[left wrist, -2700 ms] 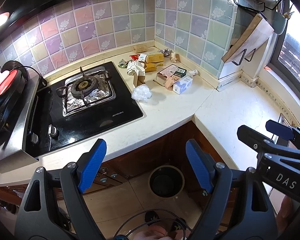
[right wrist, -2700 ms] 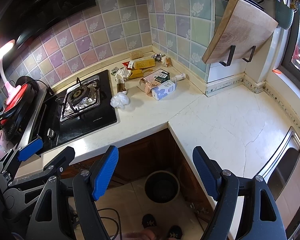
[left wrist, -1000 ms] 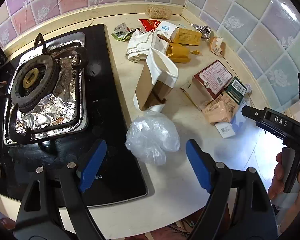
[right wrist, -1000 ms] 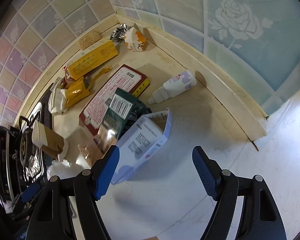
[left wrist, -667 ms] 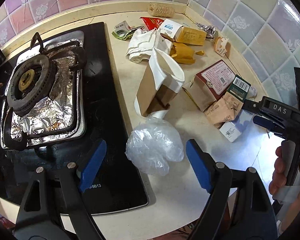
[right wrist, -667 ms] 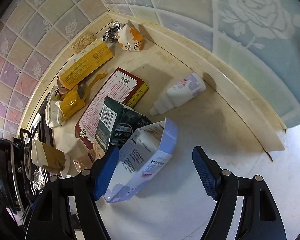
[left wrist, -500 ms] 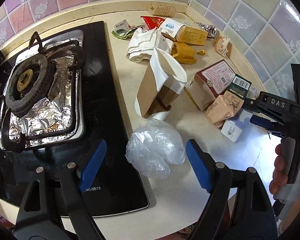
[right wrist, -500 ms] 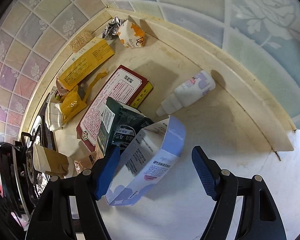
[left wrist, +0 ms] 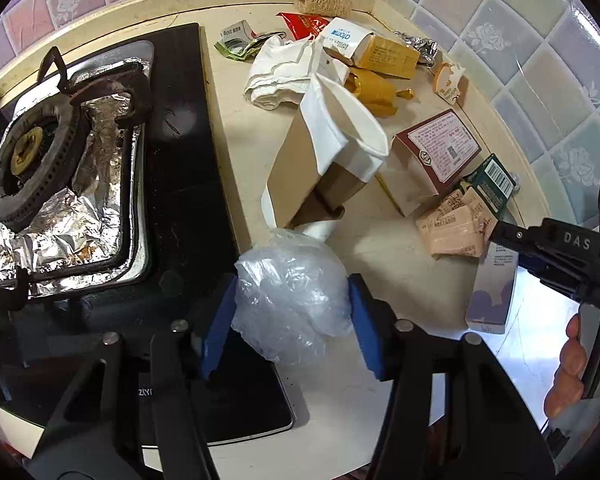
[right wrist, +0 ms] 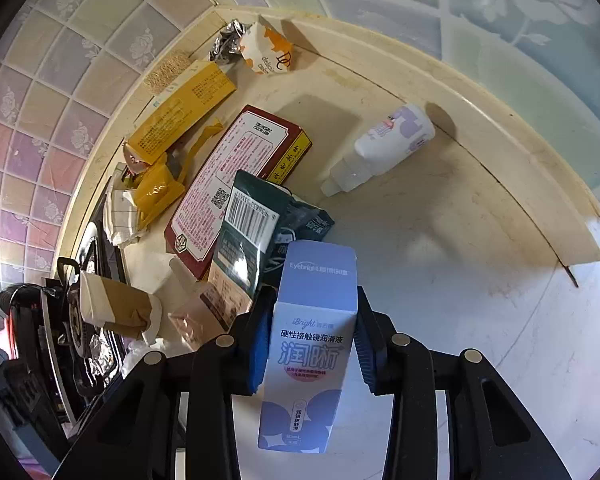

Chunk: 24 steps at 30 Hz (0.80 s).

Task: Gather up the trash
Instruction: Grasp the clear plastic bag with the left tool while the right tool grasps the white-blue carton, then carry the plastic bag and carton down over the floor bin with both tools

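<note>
A crumpled clear plastic bag [left wrist: 292, 292] lies on the cream counter at the edge of the black hob. My left gripper [left wrist: 290, 328] straddles it, its jaws closing and both blue pads touching the bag's sides. In the right wrist view a pale blue and white carton [right wrist: 314, 320] stands between the blue pads of my right gripper [right wrist: 314, 340]. Those jaws are closing too and press on its two sides. The left wrist view shows the same carton [left wrist: 492, 292] under the right gripper's black body [left wrist: 560, 248], which a hand [left wrist: 568, 372] holds.
More litter fills the corner: a brown and white paper bag [left wrist: 320, 160], a red-edged box [right wrist: 236, 176], a dark green packet [right wrist: 252, 220], a yellow box [right wrist: 180, 116], a white dropper bottle [right wrist: 384, 144]. The foil-lined gas burner [left wrist: 40, 152] is at left. Tiled walls close in behind.
Both pairs of jaws have come in from wide open. The left pads now touch the plastic bag. The right pads grip the carton, which has turned to point straight away from the camera.
</note>
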Tool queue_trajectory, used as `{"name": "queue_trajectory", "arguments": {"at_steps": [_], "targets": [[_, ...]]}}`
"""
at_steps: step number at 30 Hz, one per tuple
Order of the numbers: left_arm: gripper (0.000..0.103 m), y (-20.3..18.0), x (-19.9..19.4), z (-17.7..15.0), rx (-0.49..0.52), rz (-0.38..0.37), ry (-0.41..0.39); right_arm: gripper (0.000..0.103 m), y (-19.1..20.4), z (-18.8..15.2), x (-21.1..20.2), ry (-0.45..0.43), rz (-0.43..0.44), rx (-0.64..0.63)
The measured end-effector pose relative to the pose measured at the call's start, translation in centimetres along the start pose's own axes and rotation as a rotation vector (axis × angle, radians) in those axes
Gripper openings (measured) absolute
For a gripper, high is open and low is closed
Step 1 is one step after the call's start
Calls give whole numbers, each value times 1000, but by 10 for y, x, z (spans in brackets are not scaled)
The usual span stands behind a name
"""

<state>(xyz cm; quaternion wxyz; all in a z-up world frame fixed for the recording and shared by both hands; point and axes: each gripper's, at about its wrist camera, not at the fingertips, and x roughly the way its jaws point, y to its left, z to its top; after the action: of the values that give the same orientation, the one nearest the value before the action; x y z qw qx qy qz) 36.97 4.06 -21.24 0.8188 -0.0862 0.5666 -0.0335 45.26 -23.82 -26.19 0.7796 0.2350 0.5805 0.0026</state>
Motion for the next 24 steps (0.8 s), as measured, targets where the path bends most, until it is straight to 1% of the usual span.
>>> {"name": "queue_trajectory", "arguments": {"at_steps": [2,3,4,7,12,15,18,24], "targets": [[41,-1,-1,0,5,-8,-1,36,-3,-6,-7,-18,7,-8],[40,-3,-2,-1,10,-9,1,36,-4,-8,-11,-24,13,-10],[35,-4,-4,-2,15,-9,2,36,-4,-11,-15,-31,19,-11],[31,-7,-11,-8,22,-20,9,36,-5,-19,-33,-60,31,-27],[30,-12,-38,-27,53,-63,-4,36,1,-41,-72,-117,52,-60],[30,-15,-62,-42,93,-83,-29,36,6,-59,-95,-145,61,-73],[30,-15,-88,-59,132,-100,-60,36,10,-83,-117,-173,59,-87],[30,-13,-137,-99,188,-156,-111,36,12,-152,-157,-211,58,-99]]}}
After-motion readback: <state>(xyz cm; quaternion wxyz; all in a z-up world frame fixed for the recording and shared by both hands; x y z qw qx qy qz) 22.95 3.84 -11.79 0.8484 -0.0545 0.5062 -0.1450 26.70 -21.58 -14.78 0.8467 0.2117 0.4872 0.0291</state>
